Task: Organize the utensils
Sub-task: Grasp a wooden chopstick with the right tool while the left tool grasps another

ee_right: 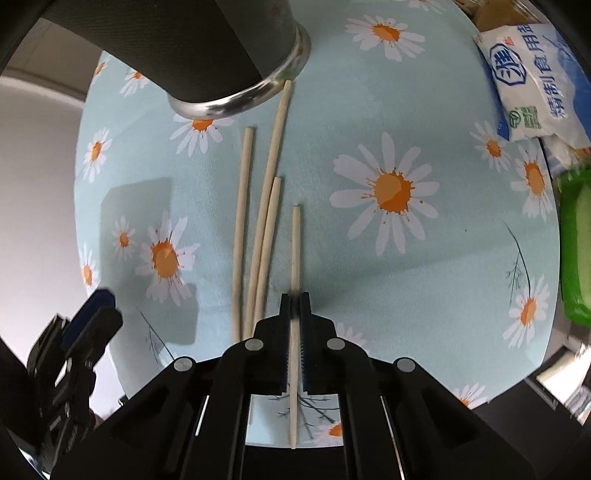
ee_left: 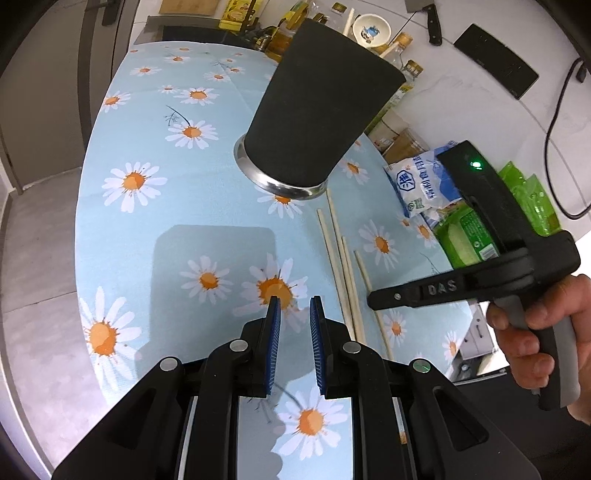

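Note:
A black utensil cup with a metal base (ee_left: 317,110) stands on the daisy tablecloth (ee_left: 147,229); it also shows in the right wrist view (ee_right: 207,48). Several wooden chopsticks (ee_right: 258,229) lie in front of it, also seen in the left wrist view (ee_left: 343,258). My right gripper (ee_right: 294,299) is shut on one chopstick (ee_right: 295,243), the rightmost one, low over the cloth. My left gripper (ee_left: 294,301) is open and empty, to the left of the chopsticks. The right gripper's body (ee_left: 480,266) shows at the right in the left wrist view.
A white salt bag (ee_right: 524,81) and green packets (ee_right: 576,251) lie at the cloth's right edge. Bottles, a bowl (ee_left: 371,31), a cleaver (ee_left: 428,18) and a black slab (ee_left: 495,61) crowd the counter behind. The left gripper's fingers (ee_right: 88,317) show at the lower left.

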### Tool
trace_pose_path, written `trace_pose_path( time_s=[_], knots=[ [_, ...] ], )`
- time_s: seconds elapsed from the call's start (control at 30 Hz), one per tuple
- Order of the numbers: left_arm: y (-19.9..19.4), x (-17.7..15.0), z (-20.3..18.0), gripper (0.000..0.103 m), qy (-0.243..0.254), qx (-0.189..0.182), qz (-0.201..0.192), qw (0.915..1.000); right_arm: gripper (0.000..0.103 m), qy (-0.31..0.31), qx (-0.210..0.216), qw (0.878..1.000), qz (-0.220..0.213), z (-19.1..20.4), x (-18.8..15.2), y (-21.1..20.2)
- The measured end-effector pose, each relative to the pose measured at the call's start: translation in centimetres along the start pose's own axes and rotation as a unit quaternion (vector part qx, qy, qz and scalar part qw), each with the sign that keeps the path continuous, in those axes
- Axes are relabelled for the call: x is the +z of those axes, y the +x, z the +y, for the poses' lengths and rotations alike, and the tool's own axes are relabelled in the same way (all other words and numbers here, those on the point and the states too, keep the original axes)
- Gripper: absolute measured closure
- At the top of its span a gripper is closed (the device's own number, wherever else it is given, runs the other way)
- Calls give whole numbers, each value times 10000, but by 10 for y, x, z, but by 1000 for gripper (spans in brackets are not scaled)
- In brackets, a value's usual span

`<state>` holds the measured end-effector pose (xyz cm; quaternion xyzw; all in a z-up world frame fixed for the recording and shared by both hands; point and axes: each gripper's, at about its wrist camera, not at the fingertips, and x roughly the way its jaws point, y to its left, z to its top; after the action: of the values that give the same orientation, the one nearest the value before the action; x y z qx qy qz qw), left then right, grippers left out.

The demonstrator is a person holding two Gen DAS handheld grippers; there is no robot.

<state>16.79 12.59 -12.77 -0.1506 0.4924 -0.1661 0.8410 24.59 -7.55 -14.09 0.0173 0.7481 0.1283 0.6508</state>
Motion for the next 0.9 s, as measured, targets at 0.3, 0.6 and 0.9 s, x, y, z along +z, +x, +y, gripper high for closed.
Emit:
trace_pose_path(
  time_s=[0.3,0.6,0.9],
  knots=[
    [26,13,-34,88,23,487,350,9982,98,-324,778,9963,-193,-40,-4,-27],
    [61,31,-51,88,-38,911,762,9929,98,-488,1235,9899,-501,-76,-8,-54],
    [90,39,-58,88,-129,1214,1072,9867,98,-637,1525,9850,-494,-104,-4,-66]
  ],
)
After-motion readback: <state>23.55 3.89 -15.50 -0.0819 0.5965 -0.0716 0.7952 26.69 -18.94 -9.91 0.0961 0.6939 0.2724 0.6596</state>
